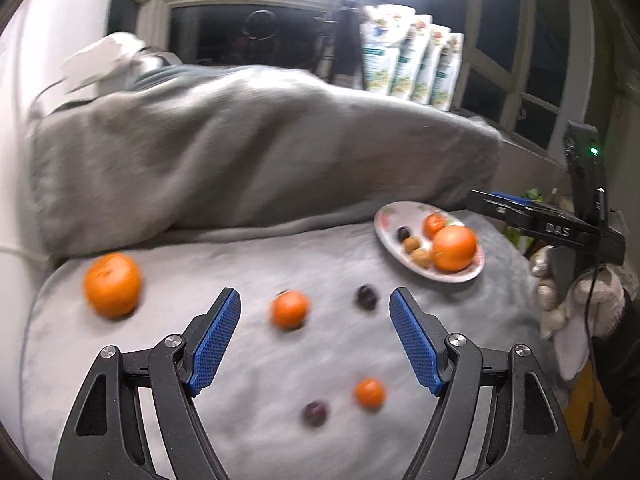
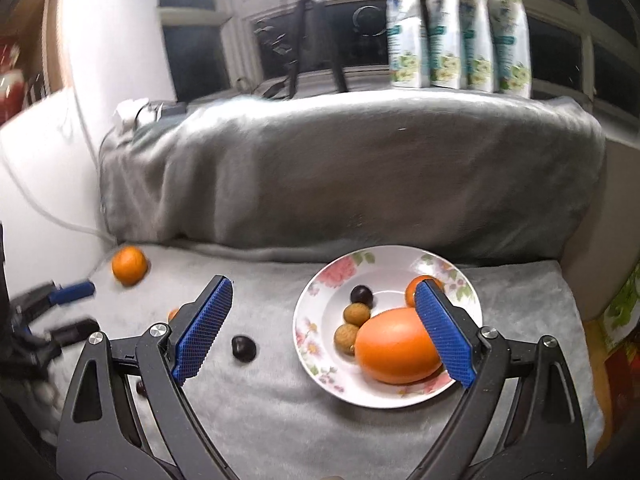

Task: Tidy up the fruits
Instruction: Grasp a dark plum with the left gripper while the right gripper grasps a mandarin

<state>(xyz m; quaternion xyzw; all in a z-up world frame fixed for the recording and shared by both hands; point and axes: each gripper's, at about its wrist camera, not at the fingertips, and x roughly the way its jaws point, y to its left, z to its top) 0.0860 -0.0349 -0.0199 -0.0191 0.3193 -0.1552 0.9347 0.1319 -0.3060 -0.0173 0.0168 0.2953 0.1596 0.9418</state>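
A floral plate on the grey blanket holds a big orange, a small orange, two brown fruits and a dark plum. My right gripper is open and empty above the plate's left part. My left gripper is open and empty above loose fruit: a big orange, a mandarin, a small mandarin and two plums. A plum lies left of the plate.
A grey covered cushion backs the blanket. Several packets and a tripod stand on the sill. The right gripper's body shows beyond the plate in the left wrist view.
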